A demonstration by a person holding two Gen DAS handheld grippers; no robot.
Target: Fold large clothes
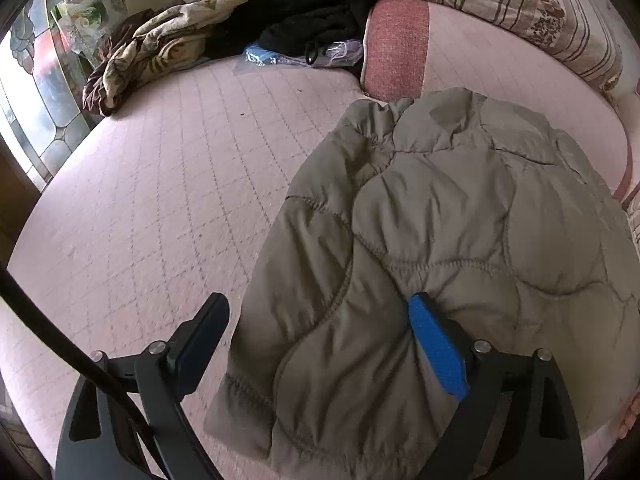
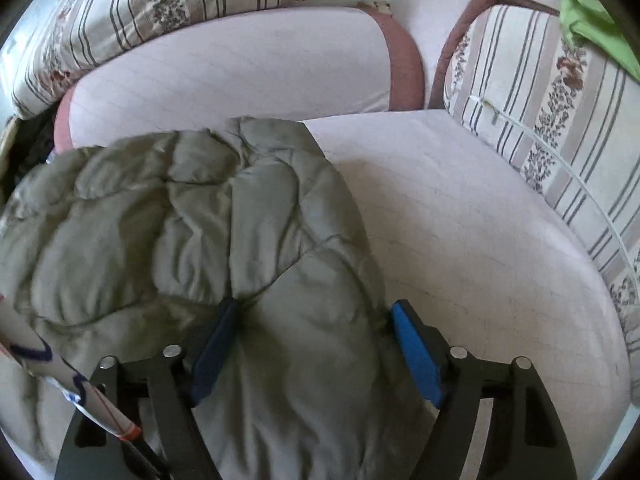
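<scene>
On the pink quilted sofa seat (image 1: 152, 208) lies the jacket (image 1: 440, 240), a padded olive-grey garment bunched into a rough fold. Over the jacket's near left edge hangs the left gripper (image 1: 320, 312), its jaws wide, with cloth between them but not pinched. Over the jacket's near right edge hangs the right gripper (image 2: 314, 320), jaws likewise wide astride a puffed ridge. Beyond the jacket stand striped floral cushions (image 2: 552, 120); far to its left, a heap of clothes (image 1: 224, 24).

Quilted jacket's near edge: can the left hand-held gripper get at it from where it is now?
Probably yes. The left hand-held gripper stands open right over the quilted jacket, whose left edge lies between its fingers, and nothing on the pink mattress blocks it.
</scene>
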